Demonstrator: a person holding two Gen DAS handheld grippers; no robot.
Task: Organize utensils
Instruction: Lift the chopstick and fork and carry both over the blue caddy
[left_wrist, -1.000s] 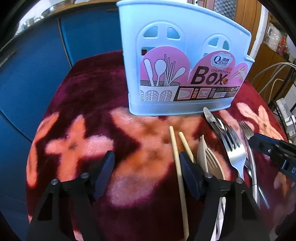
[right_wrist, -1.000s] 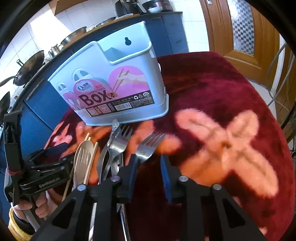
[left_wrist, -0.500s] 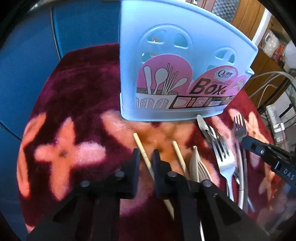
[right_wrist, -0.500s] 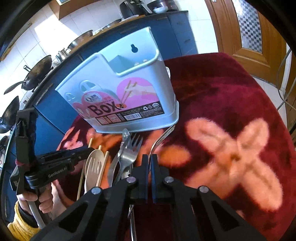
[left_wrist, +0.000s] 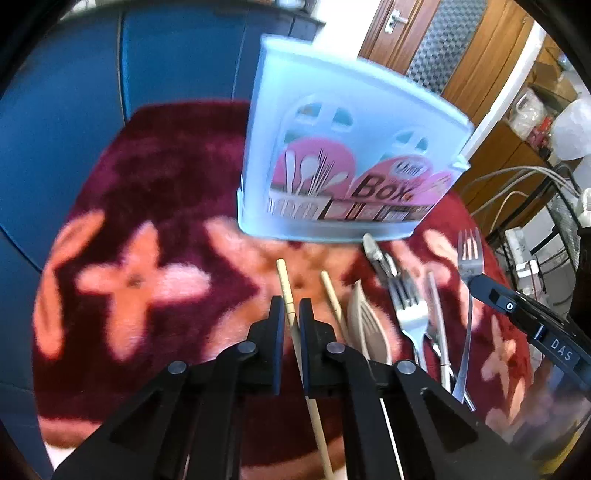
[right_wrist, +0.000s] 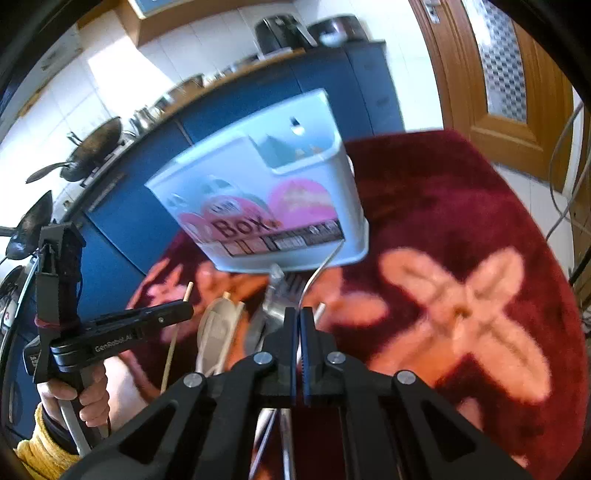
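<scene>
- Since a second ago: my left gripper (left_wrist: 291, 314) came in from wide open and clamped the left chopstick (left_wrist: 286, 284); my right gripper (right_wrist: 298, 319) pinched shut on the handle of the rightmost fork (left_wrist: 469, 254). Both utensils look raised off the cloth.
- Chopstick runs between my left jaws, tip toward the utensil box (left_wrist: 343, 158).
- Fork curves up from my right jaws, tines (right_wrist: 332, 254) against the box front.
- Done: nothing visible in the box; only part of one compartment shows.
- Left: second chopstick (left_wrist: 330, 291), beige slotted spoon (left_wrist: 365, 325), other fork (left_wrist: 410, 314), knife (left_wrist: 376, 253) on the red floral cloth (left_wrist: 147, 184), just in front of the box.
</scene>
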